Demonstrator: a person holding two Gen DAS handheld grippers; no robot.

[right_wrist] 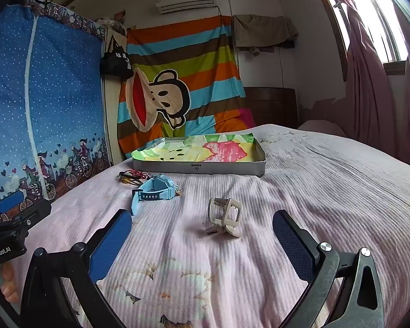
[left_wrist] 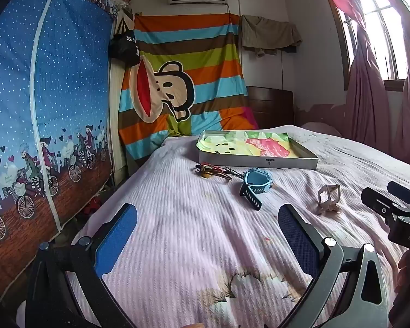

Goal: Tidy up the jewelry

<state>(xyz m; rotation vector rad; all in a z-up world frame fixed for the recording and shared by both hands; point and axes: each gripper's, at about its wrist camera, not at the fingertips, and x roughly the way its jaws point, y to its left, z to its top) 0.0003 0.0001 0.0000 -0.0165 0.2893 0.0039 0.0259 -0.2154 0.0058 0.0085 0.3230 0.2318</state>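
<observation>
Bedroom walls go all around a big bed (right_wrist: 300, 180) with a pale pink ribbed cover. On the left stands a tall blue cloth wardrobe (left_wrist: 54, 104) with white dots and people on bikes. Behind the bed hangs a striped sheet (left_wrist: 202, 63) with a big monkey face. A white air conditioner (right_wrist: 187, 0) sits high on the wall, and pink curtains (left_wrist: 369, 90) hang by the bright window on the right.

Far back on the bed lies a flat grey tray (right_wrist: 196, 168). Inside it is only a crumpled cloth (right_wrist: 202, 147) in green, yellow and pink. No jewelry can be seen in the tray.

Nearer, on the cover, lies a light blue watch (right_wrist: 154, 188) with its strap curled. Just behind it, to the left, is a little heap of red and dark cords and rings (left_wrist: 213, 170), too small to tell apart. Right of the watch, and apart from it, stands a small beige hair clip (right_wrist: 225, 216). Nothing lies between the tools and these things, just bare cover.

The left gripper (left_wrist: 207, 232) hangs over the bed with its blue pads spread wide and nothing between them. It points toward the watch. The right gripper (right_wrist: 202, 232) is spread wide too, and holds nothing. The hair clip lies just ahead of its gap, not touching the pads.
</observation>
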